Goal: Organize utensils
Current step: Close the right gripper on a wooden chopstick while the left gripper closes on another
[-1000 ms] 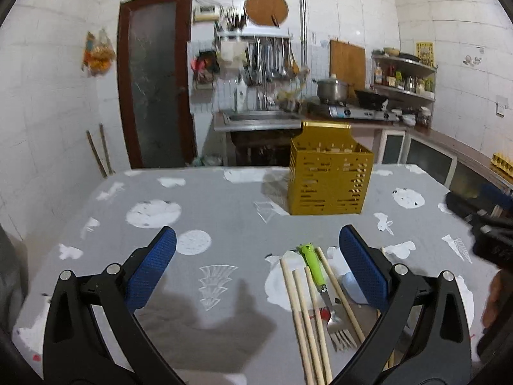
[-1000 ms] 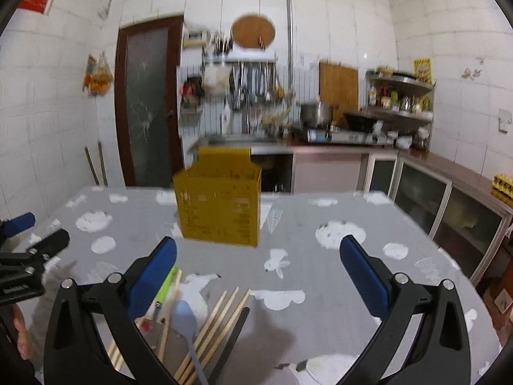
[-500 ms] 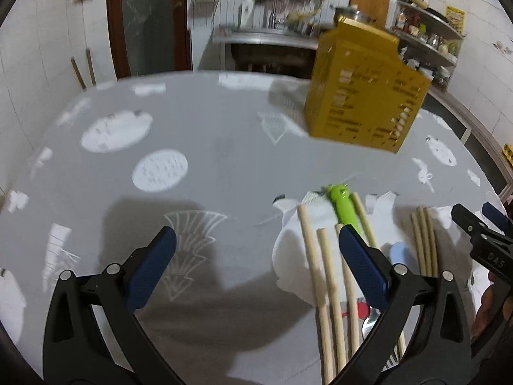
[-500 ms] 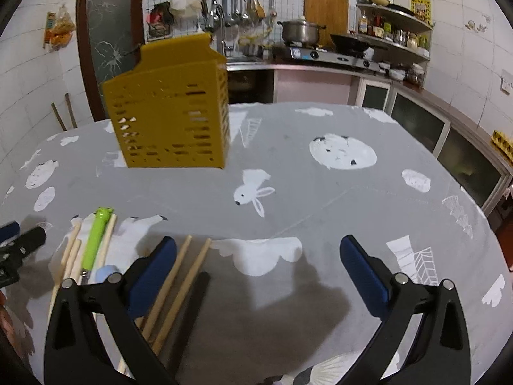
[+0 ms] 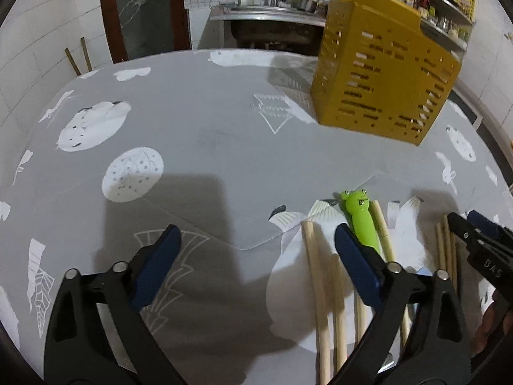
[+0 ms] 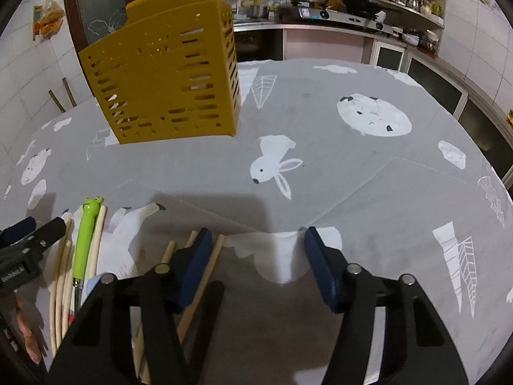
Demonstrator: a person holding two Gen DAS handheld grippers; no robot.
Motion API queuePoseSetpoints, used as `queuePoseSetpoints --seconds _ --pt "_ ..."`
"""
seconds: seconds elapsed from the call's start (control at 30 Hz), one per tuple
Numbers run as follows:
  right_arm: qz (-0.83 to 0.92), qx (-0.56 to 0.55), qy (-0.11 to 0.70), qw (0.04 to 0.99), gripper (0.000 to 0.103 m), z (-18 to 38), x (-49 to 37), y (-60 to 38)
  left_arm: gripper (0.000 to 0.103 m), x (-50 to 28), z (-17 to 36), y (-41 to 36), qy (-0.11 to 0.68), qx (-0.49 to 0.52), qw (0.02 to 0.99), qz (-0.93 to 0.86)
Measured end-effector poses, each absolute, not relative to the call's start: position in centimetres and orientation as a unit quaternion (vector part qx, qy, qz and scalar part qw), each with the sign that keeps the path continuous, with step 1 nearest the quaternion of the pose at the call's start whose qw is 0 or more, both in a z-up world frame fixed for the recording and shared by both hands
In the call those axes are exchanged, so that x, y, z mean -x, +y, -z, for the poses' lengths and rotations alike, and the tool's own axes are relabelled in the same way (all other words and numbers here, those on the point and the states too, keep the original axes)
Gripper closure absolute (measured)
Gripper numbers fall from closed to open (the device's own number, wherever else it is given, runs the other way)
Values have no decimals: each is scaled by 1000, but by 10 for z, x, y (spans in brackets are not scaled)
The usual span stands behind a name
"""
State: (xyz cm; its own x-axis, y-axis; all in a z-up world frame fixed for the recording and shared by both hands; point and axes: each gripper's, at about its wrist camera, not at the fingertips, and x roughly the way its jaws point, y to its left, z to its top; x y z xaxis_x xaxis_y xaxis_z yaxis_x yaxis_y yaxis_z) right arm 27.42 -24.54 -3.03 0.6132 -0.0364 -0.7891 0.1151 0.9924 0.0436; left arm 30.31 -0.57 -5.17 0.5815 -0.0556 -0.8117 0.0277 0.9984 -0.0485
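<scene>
Tilting further down than a second ago, both cameras now lose most of the tiled wall and fill with the table (image 5: 198, 134), its grey cloth smooth, printed with white rabbits, leaves and speckled rounds. Yellow plastic utensil caddy (image 5: 381, 73), boxy with slotted walls, stands upright at the far side; it sits higher and larger in both views than before. Left gripper (image 5: 256, 266): black arms, ribbed blue pads, jaws closing but wide apart over bare cloth, nothing between them; one second back they stood wider. Its right pad sits just beside a fork with a glossy green frog-shaped handle (image 5: 360, 221). Right gripper (image 6: 256, 266): jaws closing, visibly narrower than before, only cloth between the pads; its left pad lies over a pale wooden chopstick (image 6: 208, 266), whether touching I cannot tell. Round, matte chopsticks (image 5: 315, 292) lie roughly parallel at the near edge, flanking the fork, well apart from the caddy. A pale blue spoon bowl (image 6: 91, 284) peeks out beside the fork, mostly hidden.
</scene>
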Motion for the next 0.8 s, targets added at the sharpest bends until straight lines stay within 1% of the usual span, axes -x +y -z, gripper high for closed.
queuePoseSetpoints --seconds 0.07,0.13,0.2,0.23,0.33,0.63,0.67,0.77,0.8 --pt "37 -49 443 894 54 29 -274 -243 21 -305 55 -5 468 15 884 23" --pt "34 -57 448 892 60 29 -276 -244 21 -306 55 -6 464 13 885 24" --pt "32 -68 454 888 64 29 -277 -243 27 -307 55 -4 464 15 885 23" --pt "33 -72 455 887 67 29 -277 -243 27 -307 55 -2 464 18 885 24" --pt "29 -76 460 884 69 29 -275 -239 32 -308 53 4 467 34 883 28" --pt "37 -67 459 885 71 29 -270 -228 43 -307 51 -3 485 44 873 19" --pt "39 -62 458 886 71 30 -270 -226 46 -305 51 -6 485 41 873 18" --pt "47 -55 454 888 76 31 -270 -221 54 -303 52 -16 486 25 873 16" --pt "47 -55 454 888 80 30 -270 -220 57 -302 52 -19 486 20 873 16"
